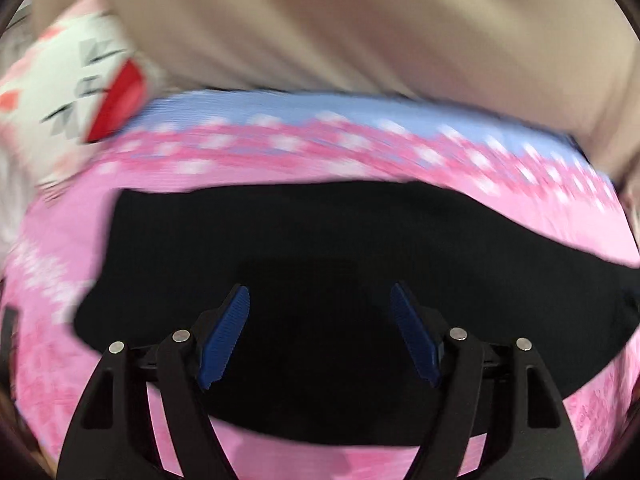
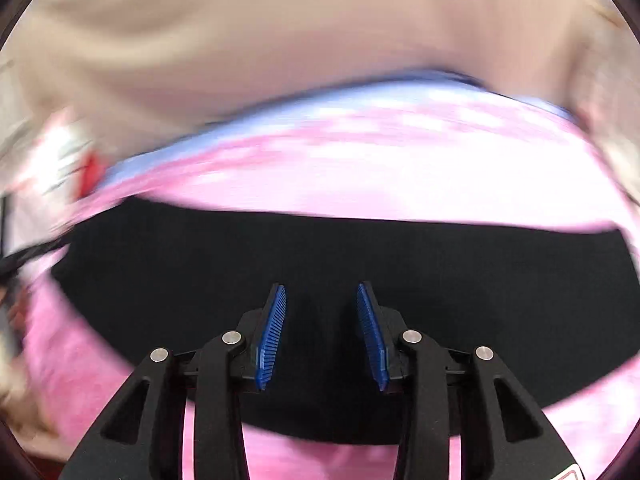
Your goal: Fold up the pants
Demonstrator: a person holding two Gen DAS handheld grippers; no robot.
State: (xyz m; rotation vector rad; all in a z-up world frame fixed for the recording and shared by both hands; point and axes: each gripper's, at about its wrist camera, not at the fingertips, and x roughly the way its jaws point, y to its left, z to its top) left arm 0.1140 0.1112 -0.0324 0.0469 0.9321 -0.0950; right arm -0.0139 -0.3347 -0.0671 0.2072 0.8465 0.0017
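The black pants (image 1: 280, 232) lie folded as a broad dark patch on a pink patterned cover (image 1: 360, 160). My left gripper (image 1: 319, 288) hovers over them, jaws wide open, with nothing between the blue pads (image 1: 224, 340). In the right wrist view the same black pants (image 2: 360, 248) fill the middle, and my right gripper (image 2: 321, 286) hangs above them, open with a narrower gap and nothing between its pads (image 2: 272, 336). Both views are smeared by motion, so whether the fingertips touch the fabric is unclear.
The pink cover (image 2: 400, 176) has a light blue band (image 1: 360, 114) along its far edge. Beyond it rises a large beige fabric surface (image 1: 320, 20). A white patterned object with a red patch (image 1: 80, 92) sits at the far left, also blurred as the white object (image 2: 68, 160).
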